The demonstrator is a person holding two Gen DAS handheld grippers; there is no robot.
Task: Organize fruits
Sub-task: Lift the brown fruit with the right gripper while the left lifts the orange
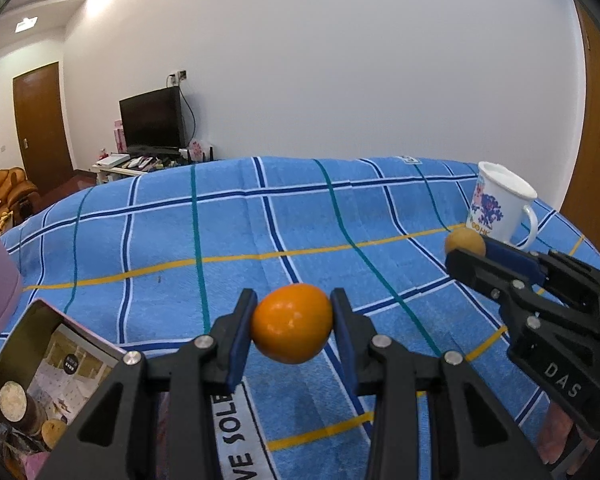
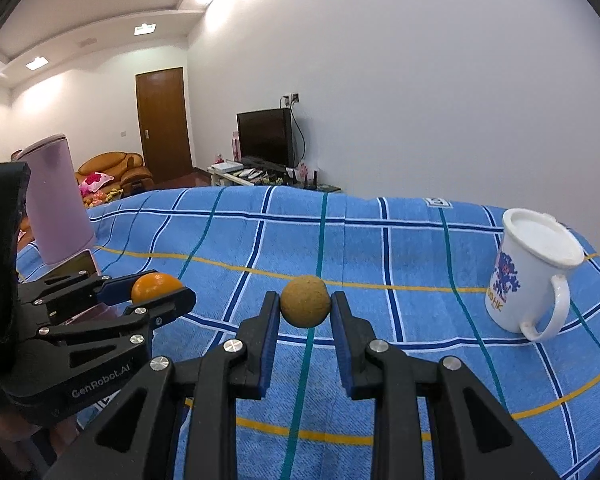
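White walls and a brown door [image 2: 163, 124] frame the room, with a dark television [image 2: 265, 136] on a low stand at the back. Nearer, a blue plaid cloth [image 1: 260, 232] covers the work surface. On its left edge stands a tall pink container [image 2: 56, 204], upright; at the right rests a white mug [image 2: 532, 272] with a blue floral print, its handle facing the camera. A box with a food photo [image 1: 56, 364] lies at the near left. Both grippers hang above the cloth, well apart. The left gripper [image 1: 293, 322] has its fingers clamped on an orange [image 1: 292, 322], and the right gripper [image 2: 305, 307] pinches a small brownish round fruit [image 2: 305, 306] between nearly closed fingers.
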